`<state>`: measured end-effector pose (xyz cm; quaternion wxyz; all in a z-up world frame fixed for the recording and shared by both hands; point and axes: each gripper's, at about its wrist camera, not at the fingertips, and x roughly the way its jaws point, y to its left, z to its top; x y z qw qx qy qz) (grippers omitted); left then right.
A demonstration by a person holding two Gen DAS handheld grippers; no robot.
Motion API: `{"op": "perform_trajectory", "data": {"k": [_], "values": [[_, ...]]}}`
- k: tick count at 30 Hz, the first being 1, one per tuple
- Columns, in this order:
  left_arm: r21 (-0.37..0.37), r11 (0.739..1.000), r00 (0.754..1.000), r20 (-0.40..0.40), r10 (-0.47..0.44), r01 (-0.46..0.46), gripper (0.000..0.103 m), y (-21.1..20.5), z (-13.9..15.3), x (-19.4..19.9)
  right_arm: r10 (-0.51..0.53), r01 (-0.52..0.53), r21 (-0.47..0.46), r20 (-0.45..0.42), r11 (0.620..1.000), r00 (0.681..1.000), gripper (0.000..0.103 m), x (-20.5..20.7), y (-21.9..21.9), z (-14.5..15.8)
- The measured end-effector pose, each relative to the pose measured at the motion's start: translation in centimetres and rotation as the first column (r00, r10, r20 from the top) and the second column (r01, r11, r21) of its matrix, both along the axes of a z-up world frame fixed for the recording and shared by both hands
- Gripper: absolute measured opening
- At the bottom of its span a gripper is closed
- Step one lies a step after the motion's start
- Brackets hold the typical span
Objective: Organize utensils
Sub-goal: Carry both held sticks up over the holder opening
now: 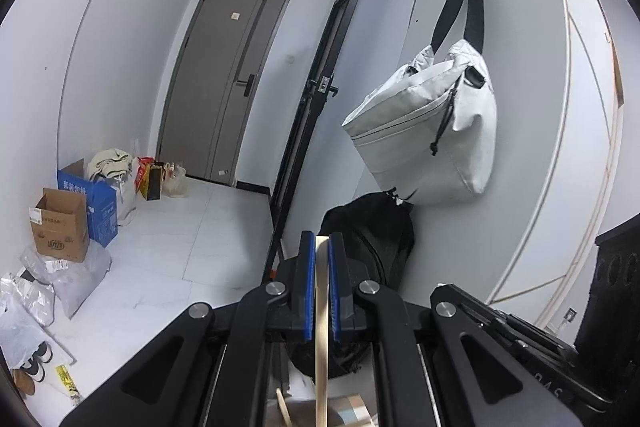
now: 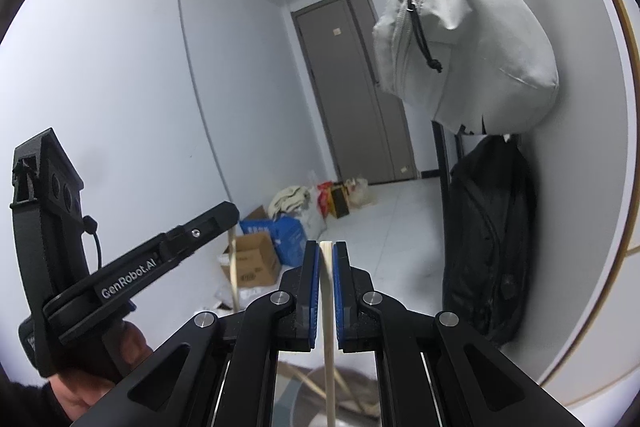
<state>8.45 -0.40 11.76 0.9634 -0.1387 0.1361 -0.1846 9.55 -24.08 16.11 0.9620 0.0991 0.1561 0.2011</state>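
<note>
My left gripper is shut on a pale wooden chopstick that runs upright between the blue pads and down out of view. My right gripper is shut on another pale wooden chopstick, also upright. The left gripper shows at the left of the right wrist view, held in a hand, with its chopstick hanging below it. Below the right gripper a round grey container with more wooden sticks in it is partly visible.
Both cameras face a hallway with a grey door. A white bag hangs on the right wall above a black backpack. Cardboard boxes, a blue box and plastic bags sit on the floor at left.
</note>
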Motion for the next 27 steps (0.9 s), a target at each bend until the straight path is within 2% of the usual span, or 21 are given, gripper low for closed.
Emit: {"op": "perform_trajectory", "data": {"k": [7, 12, 24, 27], "values": [[-0.028, 0.999, 1.0, -0.028, 0.013, -0.014, 0.002, 0.3, -2.1, 2.4, -0.03, 0.029, 0.044, 0.01, 0.999, 1.0, 0.006, 2.8, -0.9, -1.6], [-0.041, 0.998, 0.999, -0.021, 0.044, -0.045, 0.002, 0.5, -3.0, 3.9, -0.058, 0.057, 0.063, 0.015, 0.996, 0.998, 0.006, 4.3, -1.0, -2.8], [-0.003, 0.998, 0.996, 0.067, 0.055, -0.055, 0.002, -1.0, -4.4, 3.8, -0.064, 0.063, 0.04, 0.029, 0.997, 0.998, 0.006, 5.1, -0.4, -4.7], [0.019, 0.996, 0.992, 0.089, 0.087, -0.089, 0.002, -1.5, -4.9, 3.4, -0.061, 0.06, 0.031, 0.037, 0.998, 0.997, 0.006, 5.1, -0.3, -5.1]]}}
